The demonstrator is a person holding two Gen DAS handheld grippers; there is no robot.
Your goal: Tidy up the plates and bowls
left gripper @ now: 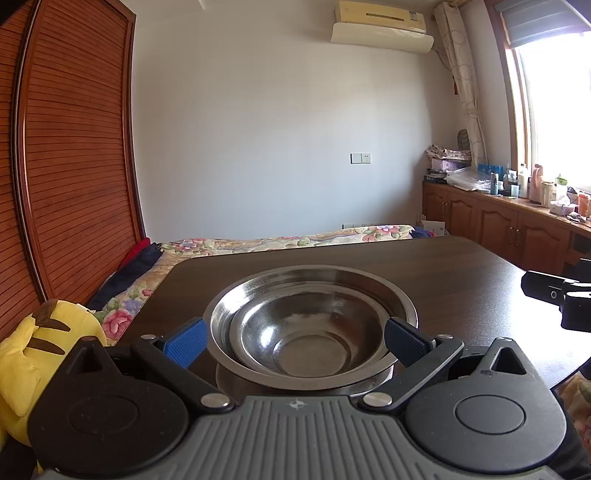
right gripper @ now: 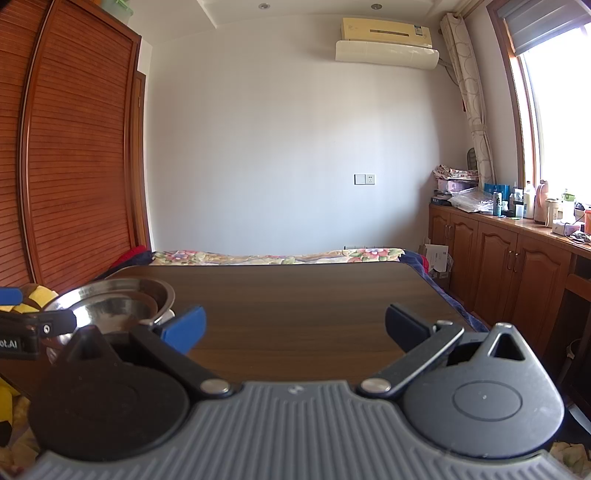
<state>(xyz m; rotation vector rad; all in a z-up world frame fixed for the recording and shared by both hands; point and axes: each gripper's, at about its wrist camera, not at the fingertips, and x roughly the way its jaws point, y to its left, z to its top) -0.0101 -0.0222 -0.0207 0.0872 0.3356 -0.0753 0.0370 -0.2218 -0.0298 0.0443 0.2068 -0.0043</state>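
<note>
Left wrist view — my left tongs (left gripper: 295, 338) gape wide around nested steel bowls (left gripper: 312, 325) on the worktop (left gripper: 461, 280); right tongs (right gripper: 295, 325) wide open, empty.

The only legible lettering is in the right wrist view: white characters reading "ot.AI", cut off at the picture's left edge, on the black body of the left gripper (right gripper: 22, 325) at about nine o'clock. A small label at the two o'clock corner of the air conditioner (right gripper: 386, 35) is too small to read. The left wrist view shows no readable text.
</note>
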